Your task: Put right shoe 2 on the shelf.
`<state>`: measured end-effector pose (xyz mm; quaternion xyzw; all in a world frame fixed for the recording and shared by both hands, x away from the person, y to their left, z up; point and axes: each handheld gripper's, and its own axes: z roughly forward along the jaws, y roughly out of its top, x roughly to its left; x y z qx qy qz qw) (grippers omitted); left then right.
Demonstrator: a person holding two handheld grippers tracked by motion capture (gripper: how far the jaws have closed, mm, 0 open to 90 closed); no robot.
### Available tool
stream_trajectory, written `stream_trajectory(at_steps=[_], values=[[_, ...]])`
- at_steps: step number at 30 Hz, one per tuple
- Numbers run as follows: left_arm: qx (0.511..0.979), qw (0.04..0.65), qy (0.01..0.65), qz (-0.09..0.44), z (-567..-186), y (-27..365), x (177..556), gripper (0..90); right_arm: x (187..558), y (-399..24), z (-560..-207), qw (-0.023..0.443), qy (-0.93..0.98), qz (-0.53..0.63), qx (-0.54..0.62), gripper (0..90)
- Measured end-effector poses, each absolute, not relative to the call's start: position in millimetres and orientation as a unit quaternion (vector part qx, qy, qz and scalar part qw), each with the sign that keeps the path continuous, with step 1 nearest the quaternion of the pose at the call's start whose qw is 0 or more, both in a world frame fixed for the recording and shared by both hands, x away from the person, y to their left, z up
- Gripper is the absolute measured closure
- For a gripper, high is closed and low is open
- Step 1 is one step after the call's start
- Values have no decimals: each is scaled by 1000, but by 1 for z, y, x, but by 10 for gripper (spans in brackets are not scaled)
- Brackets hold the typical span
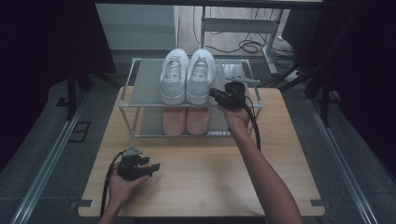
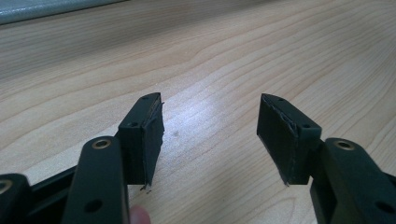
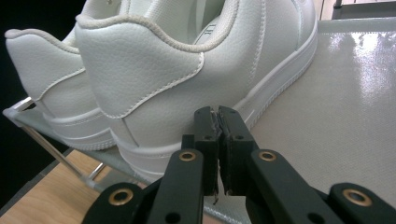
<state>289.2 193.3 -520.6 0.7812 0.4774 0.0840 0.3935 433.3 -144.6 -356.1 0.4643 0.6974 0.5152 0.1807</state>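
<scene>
Work in hand: the right gripper (image 3: 218, 122) sits at the heel of the right white sneaker (image 1: 201, 77), near edge of the rack's top shelf (image 1: 145, 79).
White sneakers: 2, side by side, toes pointing far, on the top shelf; the left white sneaker (image 1: 173, 77) touches its mate.
Lower shelf: 2 pink shoes (image 1: 186, 120) beneath them.
Right gripper: closed, pads nearly together with nothing between them, just beside the heel.
Left gripper (image 2: 210, 135): open and empty, low over the bare worktop (image 2: 224, 56), well apart from the rack.
Handling, my judgement: light, grained faux leather, likely smooth and a bit slippery; the padded collar yields, the rubber sole is stiff.
Where to grip: the heel counter or collar rim (image 3: 140, 28), 1 jaw inside and 1 outside; the sole edge is firmer but wider.
</scene>
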Motion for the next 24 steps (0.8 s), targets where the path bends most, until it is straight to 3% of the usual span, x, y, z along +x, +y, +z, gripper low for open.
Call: stream_trajectory(at_steps=[7, 18, 24], values=[[781, 391, 479, 82, -522, 192, 290, 417, 426, -153, -355, 175, 704, 519, 452, 828], [777, 394, 483, 87, -520, 197, 289, 416, 416, -163, -354, 163, 719, 528, 421, 661], [778, 395, 480, 87, -518, 195, 286, 417, 400, -174, -361, 162, 718, 535, 416, 614]])
